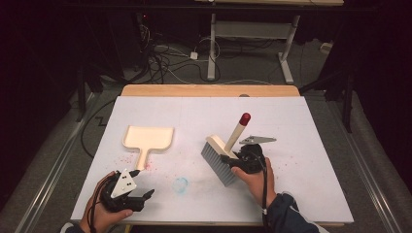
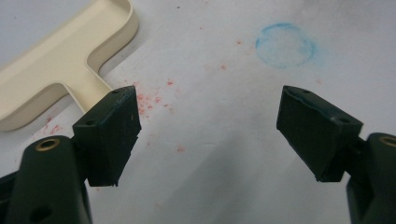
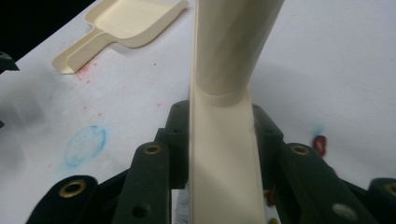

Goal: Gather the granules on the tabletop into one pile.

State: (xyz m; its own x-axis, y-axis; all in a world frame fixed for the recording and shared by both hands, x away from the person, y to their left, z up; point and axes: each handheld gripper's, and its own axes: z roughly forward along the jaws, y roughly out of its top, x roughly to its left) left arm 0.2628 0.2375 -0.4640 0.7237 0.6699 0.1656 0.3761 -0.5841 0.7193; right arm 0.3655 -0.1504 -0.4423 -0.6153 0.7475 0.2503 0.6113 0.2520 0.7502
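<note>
The right claw (image 1: 232,162) is clamped on the brush (image 1: 219,158), while the left claw (image 1: 145,194) gapes wide, holding nothing.

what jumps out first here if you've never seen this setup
The right gripper is clamped on a cream brush with a red-tipped handle, right of the white table's middle. A matching dustpan lies to its left with red crumbs by its handle, and the left gripper waits open near the front edge.
</note>
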